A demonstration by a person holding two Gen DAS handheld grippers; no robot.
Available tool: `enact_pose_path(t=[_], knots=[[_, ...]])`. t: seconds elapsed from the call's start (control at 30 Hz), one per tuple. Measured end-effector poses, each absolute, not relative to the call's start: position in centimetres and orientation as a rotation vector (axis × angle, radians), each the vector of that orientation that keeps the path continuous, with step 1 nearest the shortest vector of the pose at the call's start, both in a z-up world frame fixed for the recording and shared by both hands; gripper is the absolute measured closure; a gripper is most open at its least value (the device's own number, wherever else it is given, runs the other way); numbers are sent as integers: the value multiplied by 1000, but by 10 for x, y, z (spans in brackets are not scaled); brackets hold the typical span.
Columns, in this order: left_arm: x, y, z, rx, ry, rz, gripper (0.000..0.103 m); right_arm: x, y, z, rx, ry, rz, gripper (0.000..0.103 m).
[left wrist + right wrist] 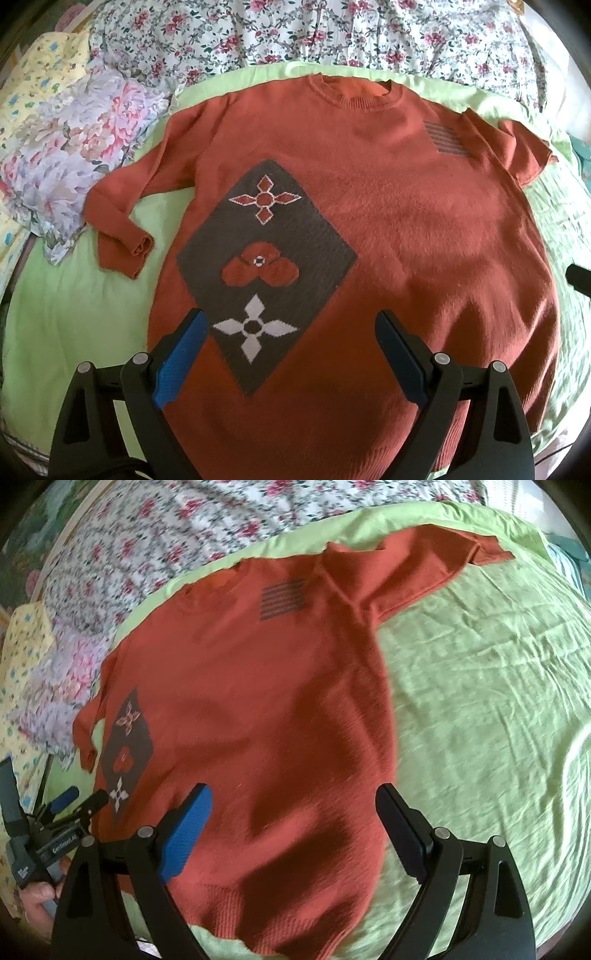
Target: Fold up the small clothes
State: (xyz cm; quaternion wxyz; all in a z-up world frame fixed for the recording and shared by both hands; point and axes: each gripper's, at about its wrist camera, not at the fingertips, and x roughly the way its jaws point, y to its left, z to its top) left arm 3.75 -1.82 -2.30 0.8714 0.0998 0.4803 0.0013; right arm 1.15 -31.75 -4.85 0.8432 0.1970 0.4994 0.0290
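An orange-red knit sweater [388, 206] lies flat, front up, on a light green sheet [74, 302]. It carries a grey diamond panel [266, 273] with flower motifs and a small striped patch [448, 138] near one shoulder. Its left sleeve [122, 218] is bent back on itself; the right sleeve [424, 568] stretches out to the far right. My left gripper [291, 321] hovers open over the lower front of the sweater. My right gripper [295, 797] is open above the sweater's [258, 701] lower right part. The left gripper [79, 799] also shows at the left edge, held by a hand [37, 901].
A floral quilt [295, 33] runs along the far side of the bed. A pastel flowered pillow [74, 147] and a yellow patterned cloth [33, 85] lie at the left. The green sheet [498, 701] spreads out to the right of the sweater.
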Motion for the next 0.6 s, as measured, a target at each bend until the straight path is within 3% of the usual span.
enact_pose_path(t=[0.6], knots=[[142, -34, 0, 107, 996, 1, 10, 114, -563, -43, 785, 862, -306, 13]])
